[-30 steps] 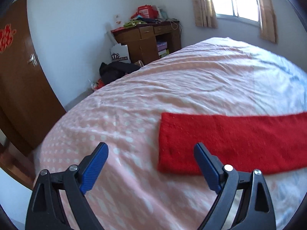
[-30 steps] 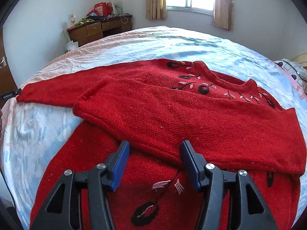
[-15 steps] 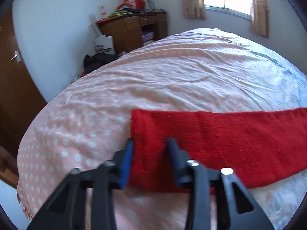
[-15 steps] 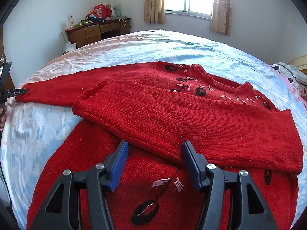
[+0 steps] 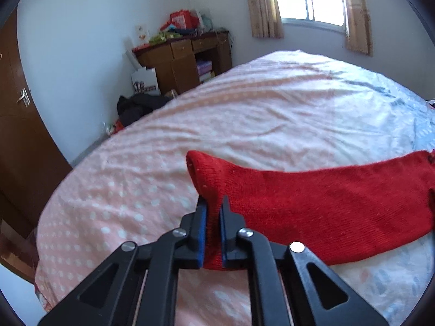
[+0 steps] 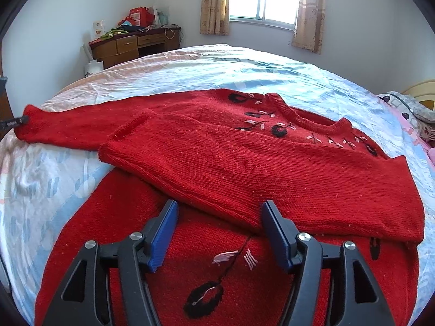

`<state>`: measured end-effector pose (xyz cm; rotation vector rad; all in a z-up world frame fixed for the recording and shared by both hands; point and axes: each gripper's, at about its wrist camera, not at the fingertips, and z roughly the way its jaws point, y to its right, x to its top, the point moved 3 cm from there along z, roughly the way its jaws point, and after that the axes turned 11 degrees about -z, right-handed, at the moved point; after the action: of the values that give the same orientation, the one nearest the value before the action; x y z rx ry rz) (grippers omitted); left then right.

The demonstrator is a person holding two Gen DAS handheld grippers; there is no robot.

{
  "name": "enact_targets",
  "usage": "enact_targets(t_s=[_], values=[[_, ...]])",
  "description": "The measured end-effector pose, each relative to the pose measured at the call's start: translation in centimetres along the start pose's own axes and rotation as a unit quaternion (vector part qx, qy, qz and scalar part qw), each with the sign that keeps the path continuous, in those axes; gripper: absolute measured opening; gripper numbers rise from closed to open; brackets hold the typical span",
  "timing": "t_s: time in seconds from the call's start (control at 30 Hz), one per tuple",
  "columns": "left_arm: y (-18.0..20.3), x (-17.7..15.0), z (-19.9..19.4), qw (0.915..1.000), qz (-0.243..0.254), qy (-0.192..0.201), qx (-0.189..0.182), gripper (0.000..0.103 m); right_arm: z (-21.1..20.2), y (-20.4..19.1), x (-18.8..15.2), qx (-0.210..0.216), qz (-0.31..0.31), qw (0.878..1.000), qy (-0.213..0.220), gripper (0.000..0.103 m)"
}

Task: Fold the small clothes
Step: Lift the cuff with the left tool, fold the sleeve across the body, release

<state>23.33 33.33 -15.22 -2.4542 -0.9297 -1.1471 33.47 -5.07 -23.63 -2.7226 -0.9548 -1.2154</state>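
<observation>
Left gripper (image 5: 213, 212) has now clamped tight on the sleeve (image 5: 312, 201) cuff, lifting it off the bed (image 5: 244, 114); right gripper (image 6: 218, 231) stays wide over the sweater (image 6: 244, 168).

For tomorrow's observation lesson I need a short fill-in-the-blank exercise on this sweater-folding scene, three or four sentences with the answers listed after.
1. The left tool is shut on the cuff of the sweater's ____ sleeve.
2. The right tool hovers over the red sweater with its jaws ____.
3. The other sleeve lies folded across the sweater's ____.
4. The sweater lies on a ____.

Missing words: outstretched; open; body; bed
</observation>
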Motion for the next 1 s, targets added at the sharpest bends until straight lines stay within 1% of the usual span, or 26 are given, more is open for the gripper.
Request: enact_targets(t_s=[0.17, 0.33, 0.6, 0.7, 0.9, 1.0], values=[[0.8, 1.4, -2.8, 0.9995, 0.005, 0.024, -0.02, 0.009, 0.0, 0.0, -0.1, -0.002, 0.001, 1.0, 0.001, 0.066], [2.7, 2.2, -6.0, 0.9977, 0.03, 0.054, -0.027, 0.009, 0.0, 0.0, 0.0, -0.003, 0.003, 1.0, 0.001, 0.067], [6.2, 2.7, -9.5, 0.9932, 0.06, 0.082, -0.057, 0.009, -0.3, 0.2, 0.0, -0.005, 0.008, 1.0, 0.003, 0.069], [7.1, 2.8, -10.4, 0.9918, 0.068, 0.087, -0.065, 0.009, -0.7, 0.3, 0.1, 0.008, 0.011, 1.0, -0.002, 0.069], [8.6, 3.2, -12.3, 0.9888, 0.079, 0.098, -0.081, 0.009, -3.4, 0.5, -0.3, 0.036, 0.02, 0.999, 0.001, 0.069], [9.5, 3.5, -13.1, 0.9874, 0.084, 0.1, -0.09, 0.009, -5.5, 0.7, -0.4, 0.029, 0.005, 1.0, 0.006, 0.069]])
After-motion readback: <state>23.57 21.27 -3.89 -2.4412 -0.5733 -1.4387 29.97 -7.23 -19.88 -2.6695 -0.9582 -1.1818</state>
